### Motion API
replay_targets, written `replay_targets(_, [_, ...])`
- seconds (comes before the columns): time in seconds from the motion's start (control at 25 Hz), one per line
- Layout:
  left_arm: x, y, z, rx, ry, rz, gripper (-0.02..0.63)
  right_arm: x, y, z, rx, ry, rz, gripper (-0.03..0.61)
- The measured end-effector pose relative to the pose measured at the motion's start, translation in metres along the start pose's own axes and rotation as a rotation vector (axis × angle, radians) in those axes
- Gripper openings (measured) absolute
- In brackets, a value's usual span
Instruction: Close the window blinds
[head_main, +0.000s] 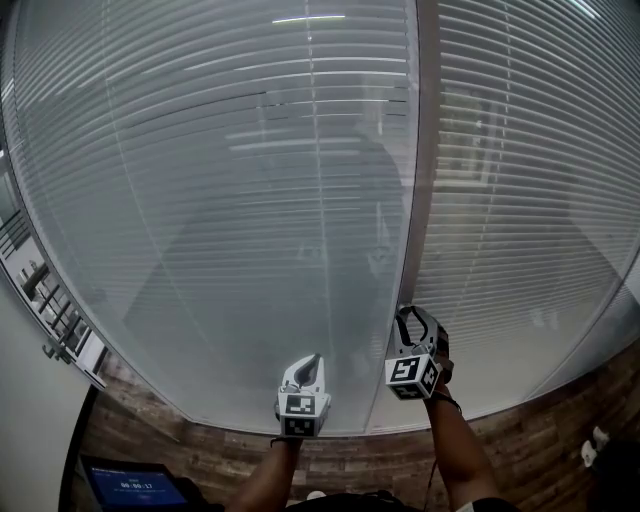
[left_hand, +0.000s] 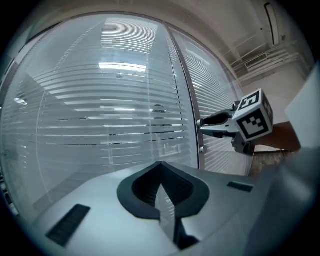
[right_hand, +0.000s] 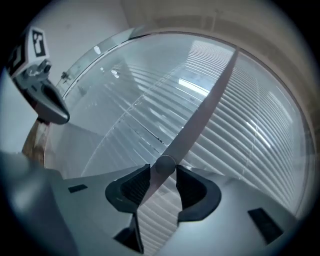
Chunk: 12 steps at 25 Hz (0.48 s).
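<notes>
Right gripper (right_hand: 163, 170), jaws apart round the knob (right_hand: 165, 163) (seemingly loose); left gripper (left_hand: 160, 164) clenched, empty, near the blinds (head_main: 200, 200).

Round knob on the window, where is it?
In the right gripper view, the round knob sits on the grey window post, between the right gripper's jaws.

Glass panes (head_main: 250, 200) wall off the whole front, and the blinds (head_main: 520, 180) lie behind them, out of reach. Only the frame post (head_main: 425, 150) and its round knob (right_hand: 165, 165) stand proud, the knob between the parted jaws of the right gripper (head_main: 415, 322). Nearside air above the wood floor (head_main: 520, 440) is free.
</notes>
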<state>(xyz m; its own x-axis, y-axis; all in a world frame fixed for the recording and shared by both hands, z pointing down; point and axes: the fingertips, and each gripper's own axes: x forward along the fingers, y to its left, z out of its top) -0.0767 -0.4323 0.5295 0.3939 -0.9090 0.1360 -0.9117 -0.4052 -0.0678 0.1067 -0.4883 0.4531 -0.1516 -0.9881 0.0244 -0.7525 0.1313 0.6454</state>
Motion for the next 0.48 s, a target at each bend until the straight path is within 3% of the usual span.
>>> replay_targets(0.24, [0.0, 0.004, 0.001, 0.002, 0.01, 0.011, -0.006, 0.003, -0.007, 0.005, 0.447, -0.037, 0.001, 0.143])
replay_targets(0.36, [0.001, 0.004, 0.0, 0.012, 0.0, 0.013, -0.006, 0.004, -0.017, 0.006, 0.56, -0.042, -0.037, 0.142])
replay_targets(0.48, [0.001, 0.004, 0.001, 0.002, 0.009, 0.014, -0.006, 0.006, -0.017, 0.003, 0.595, -0.049, -0.037, 0.132])
